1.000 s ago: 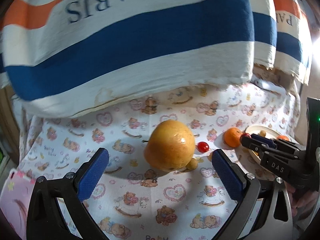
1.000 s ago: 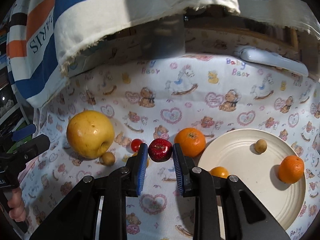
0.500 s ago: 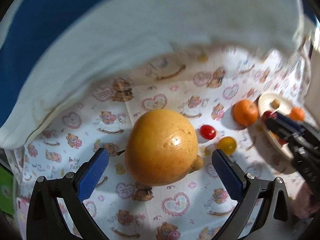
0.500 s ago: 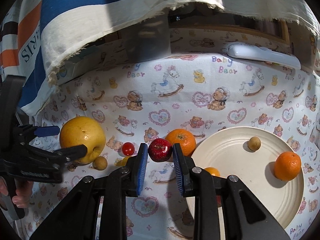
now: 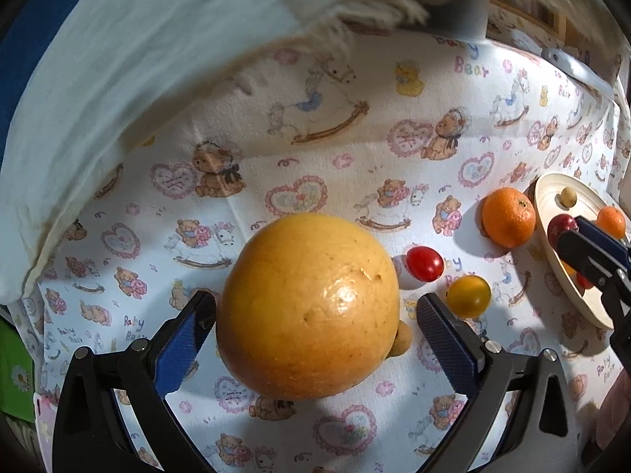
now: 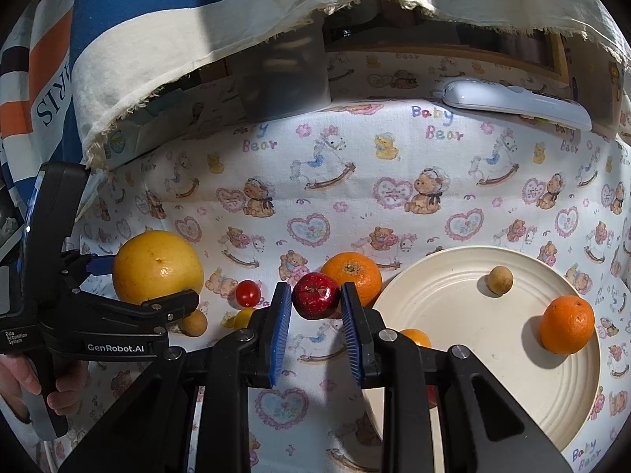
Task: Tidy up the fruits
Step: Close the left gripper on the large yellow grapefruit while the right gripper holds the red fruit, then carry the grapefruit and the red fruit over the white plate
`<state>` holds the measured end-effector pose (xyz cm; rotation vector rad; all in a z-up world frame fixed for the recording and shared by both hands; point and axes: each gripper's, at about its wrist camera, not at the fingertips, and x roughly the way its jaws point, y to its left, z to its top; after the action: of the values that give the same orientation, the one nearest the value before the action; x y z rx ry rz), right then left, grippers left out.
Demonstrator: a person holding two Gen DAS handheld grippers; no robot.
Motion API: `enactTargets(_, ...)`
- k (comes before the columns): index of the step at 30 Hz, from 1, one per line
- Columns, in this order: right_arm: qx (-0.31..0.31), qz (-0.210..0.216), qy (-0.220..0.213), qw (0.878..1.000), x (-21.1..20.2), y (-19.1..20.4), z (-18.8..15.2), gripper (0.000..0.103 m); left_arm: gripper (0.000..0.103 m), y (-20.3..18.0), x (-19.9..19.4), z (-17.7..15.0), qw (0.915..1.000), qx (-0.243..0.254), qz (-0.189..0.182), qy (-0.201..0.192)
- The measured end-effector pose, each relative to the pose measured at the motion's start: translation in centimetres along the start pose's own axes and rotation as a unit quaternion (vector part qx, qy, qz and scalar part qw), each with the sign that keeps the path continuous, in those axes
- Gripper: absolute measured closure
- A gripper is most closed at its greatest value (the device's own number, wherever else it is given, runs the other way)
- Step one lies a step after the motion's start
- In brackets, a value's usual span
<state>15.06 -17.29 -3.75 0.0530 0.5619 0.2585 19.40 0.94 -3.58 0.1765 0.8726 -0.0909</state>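
Note:
A big yellow grapefruit (image 5: 309,307) lies on the bear-print cloth between the fingers of my open left gripper (image 5: 315,327); the pads stand beside it, apart. It also shows in the right wrist view (image 6: 157,266). My right gripper (image 6: 316,307) is shut on a small red apple (image 6: 317,295), held near the cream plate's (image 6: 512,386) left rim. On the cloth lie an orange (image 6: 353,274), a red cherry tomato (image 6: 248,292), a yellow cherry tomato (image 5: 468,295) and a small tan fruit (image 6: 194,322). The plate holds an orange (image 6: 567,324), a tan fruit (image 6: 500,280) and a partly hidden orange fruit (image 6: 416,337).
A striped PARIS cloth (image 6: 118,59) hangs over the back and left. A white remote (image 6: 516,104) lies at the back right. The left gripper's body (image 6: 98,327) shows at the left of the right wrist view.
My left gripper has moved forward so its fingers now flank the grapefruit. My right gripper has carried the red apple a little toward the plate.

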Motion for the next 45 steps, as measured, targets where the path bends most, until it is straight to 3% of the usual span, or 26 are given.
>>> enactTargets(5,0.0,-0.001,0.001,1.0,0.0,-0.1,0.0,0.076,0.006,-0.5,0.7,1.0,0.9999,0.003,0.014,0.006)
enactTargets(10,0.001,-0.002,0.001,1.0,0.0,-0.2,0.1,0.076,0.019,-0.2,0.6,1.4,0.9997,-0.002,0.024,-0.004)
enactTargets(14,-0.001,-0.005,-0.004,1.0,-0.3,-0.2,0.2,0.076,0.021,0.0,-0.4,0.9,0.9993,0.004,0.032,-0.019)
enactTargets(28,0.0,-0.002,-0.047,0.999,-4.7,0.2,1.8,0.076,0.024,0.7,-9.9,-1.7,0.9958,-0.037,-0.002,-0.083)
enactTargets(37,-0.011,-0.011,-0.072,0.997,-9.9,-1.7,1.9,0.076,0.024,-3.1,-12.8,-1.7,0.994,-0.004,-0.017,-0.108)
enactTargets(45,-0.002,-0.047,-0.095,0.994,-13.5,-6.8,1.8,0.076,0.024,-8.6,-13.7,-0.8,0.9907,0.029,-0.054,-0.121)
